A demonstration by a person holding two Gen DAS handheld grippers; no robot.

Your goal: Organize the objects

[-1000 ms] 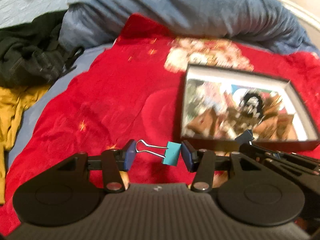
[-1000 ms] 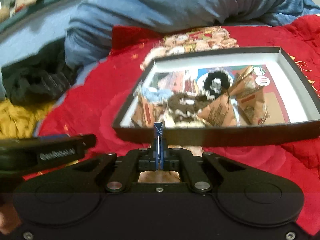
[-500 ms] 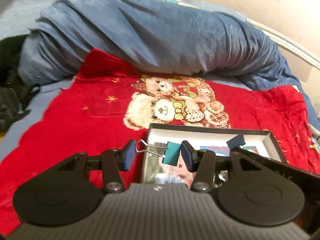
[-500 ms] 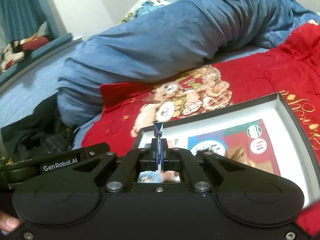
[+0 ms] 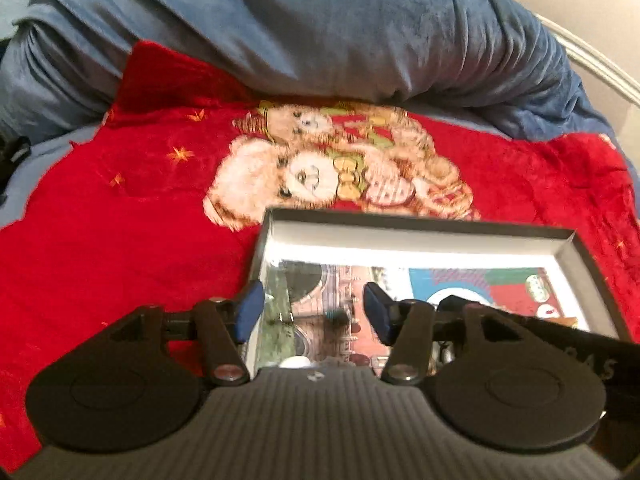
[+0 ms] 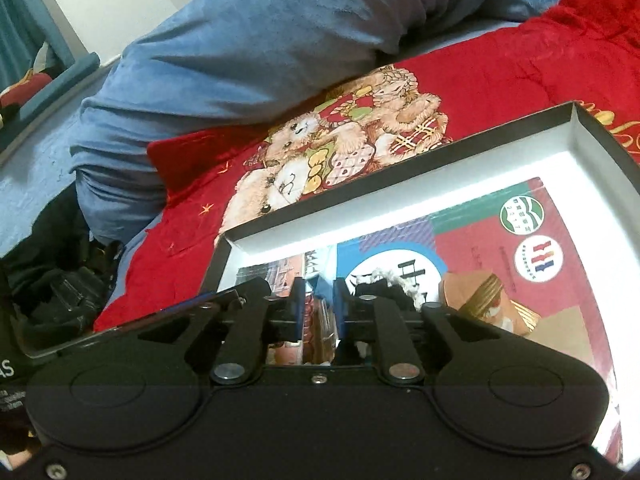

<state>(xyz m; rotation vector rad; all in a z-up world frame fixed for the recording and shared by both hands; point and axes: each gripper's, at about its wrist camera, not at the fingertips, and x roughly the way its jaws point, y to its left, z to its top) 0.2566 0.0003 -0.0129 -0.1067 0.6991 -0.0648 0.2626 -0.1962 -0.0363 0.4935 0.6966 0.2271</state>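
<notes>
Box (image 6: 404,176) (logo digits "2217" (image 6: 519,216)) under grippers

Each wrist view looks forward and slightly down from close above the near edge of the open box (image 5: 420,226) (image 6: 396,178). Both share the red blanket (image 5: 120,216) (image 6: 500,76) and blue duvet (image 5: 340,28) (image 6: 260,36) beyond; the right view sits nearer.
</notes>
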